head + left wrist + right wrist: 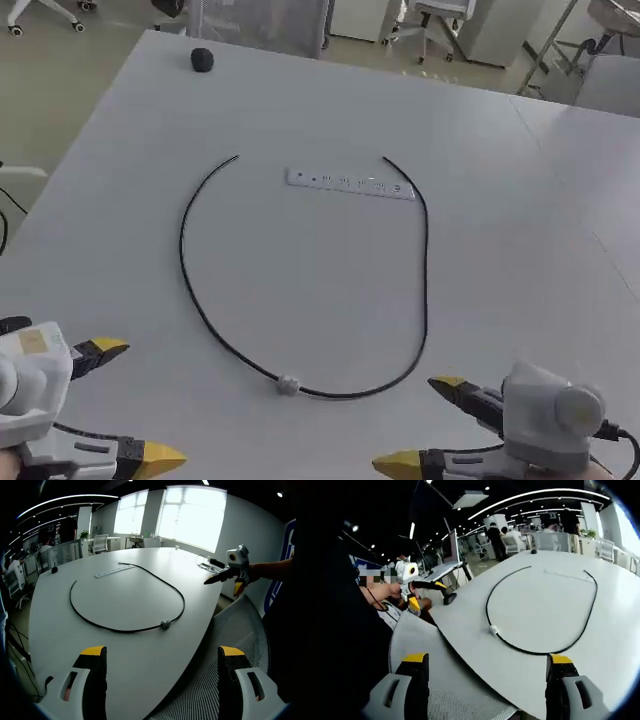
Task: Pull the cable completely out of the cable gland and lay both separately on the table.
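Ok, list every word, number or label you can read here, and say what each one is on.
No text can be read.
White strip on the table: small dark marks, too blurred to read.
Tan sticker on the left gripper: too small to read.

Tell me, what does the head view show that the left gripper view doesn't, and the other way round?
Head view: looking down, it takes in the floor beyond the table, with chair bases and a second table on the right.

Left gripper view: looking level, it takes in bright windows, a mesh chair and the hand holding the right gripper.

Shared: the black cable in an open loop, the cable gland threaded on it, the power strip, and the left gripper, open like the right.
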Demonstrator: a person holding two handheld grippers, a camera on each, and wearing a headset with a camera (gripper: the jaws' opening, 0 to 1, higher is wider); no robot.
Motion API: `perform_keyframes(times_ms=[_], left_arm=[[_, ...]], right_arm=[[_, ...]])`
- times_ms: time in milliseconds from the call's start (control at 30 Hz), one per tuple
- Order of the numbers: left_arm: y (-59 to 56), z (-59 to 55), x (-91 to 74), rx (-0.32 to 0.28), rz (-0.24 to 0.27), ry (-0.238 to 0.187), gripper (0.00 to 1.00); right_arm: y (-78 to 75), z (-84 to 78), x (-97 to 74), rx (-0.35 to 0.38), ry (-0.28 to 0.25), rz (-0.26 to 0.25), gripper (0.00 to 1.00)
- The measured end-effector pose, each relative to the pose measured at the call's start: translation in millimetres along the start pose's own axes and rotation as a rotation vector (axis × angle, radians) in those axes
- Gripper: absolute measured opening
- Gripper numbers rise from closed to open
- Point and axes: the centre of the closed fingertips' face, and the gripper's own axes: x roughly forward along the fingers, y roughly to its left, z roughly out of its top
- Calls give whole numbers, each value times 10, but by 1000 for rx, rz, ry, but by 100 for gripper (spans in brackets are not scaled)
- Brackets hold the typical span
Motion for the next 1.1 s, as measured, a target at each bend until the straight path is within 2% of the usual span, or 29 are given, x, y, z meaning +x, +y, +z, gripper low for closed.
perform_keyframes(times_ms=[133, 267, 367, 600, 700, 800, 933, 1100], left_arm=[[-26, 22, 15, 1, -14, -2, 91], [-36, 30, 23, 6, -27, 6, 91], [-10, 42, 27, -5, -21, 0, 91], [34, 74, 32, -13, -10, 1, 88], [42, 60, 40, -7, -6, 6, 89], [35, 37, 57, -11, -9, 11, 89], [58, 49, 109, -17, -2, -7, 92], [50, 13, 179, -12, -19, 19, 92]], right_arm=[[-64, 9, 28, -8, -1, -15, 98], [-147, 71, 23, 1, -34, -36, 98], [-198, 66, 35, -20, -19, -44, 98], [-320, 195, 111, -34, -13, -38, 95], [-352, 214, 193, -58, 30, -22, 92], [-378, 286, 246, -73, 36, -15, 92], [-420, 322, 343, -81, 58, 4, 88], [-433, 298, 486, -109, 118, 32, 79]])
